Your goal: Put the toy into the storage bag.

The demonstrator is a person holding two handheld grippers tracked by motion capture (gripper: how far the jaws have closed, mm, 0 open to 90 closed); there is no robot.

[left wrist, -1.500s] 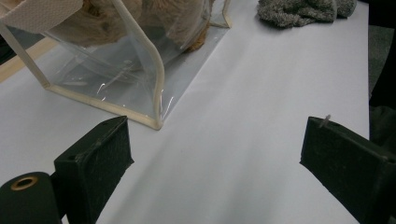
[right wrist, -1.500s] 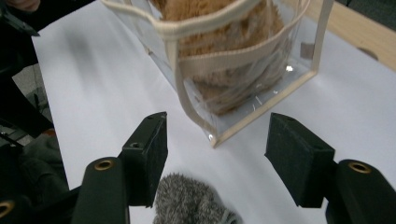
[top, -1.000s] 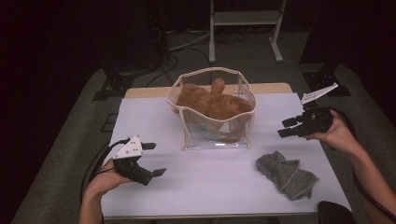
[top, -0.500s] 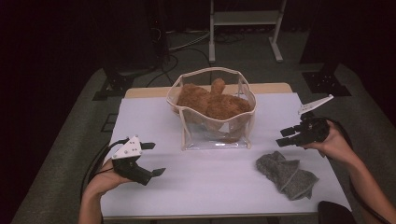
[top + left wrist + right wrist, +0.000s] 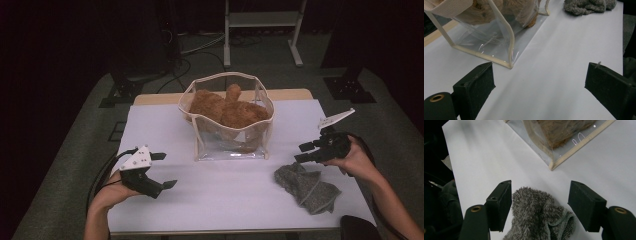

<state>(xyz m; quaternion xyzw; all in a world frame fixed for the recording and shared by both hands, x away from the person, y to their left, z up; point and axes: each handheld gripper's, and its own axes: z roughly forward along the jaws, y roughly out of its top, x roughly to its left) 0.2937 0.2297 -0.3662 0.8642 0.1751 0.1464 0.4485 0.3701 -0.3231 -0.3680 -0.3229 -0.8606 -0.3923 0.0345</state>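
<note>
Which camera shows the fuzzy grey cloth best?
The right gripper view: the grey cloth lies close up between the open right tool. The high view shows it whole but small; the left gripper view catches it far off.

a white-topped table (image 5: 165, 125) stands on grey carpet (image 5: 75, 170) in a dim room. at twelve o'clock, a pale metal stand (image 5: 260, 25) and loose cables (image 5: 200, 47) meet darkness.

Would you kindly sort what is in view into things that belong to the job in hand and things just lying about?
Job in hand:
- grey cloth, below the open right gripper
- clear bag, already holding brown plush

Lying about:
- metal stand behind the table
- floor cables
- left gripper, open and idle
</note>
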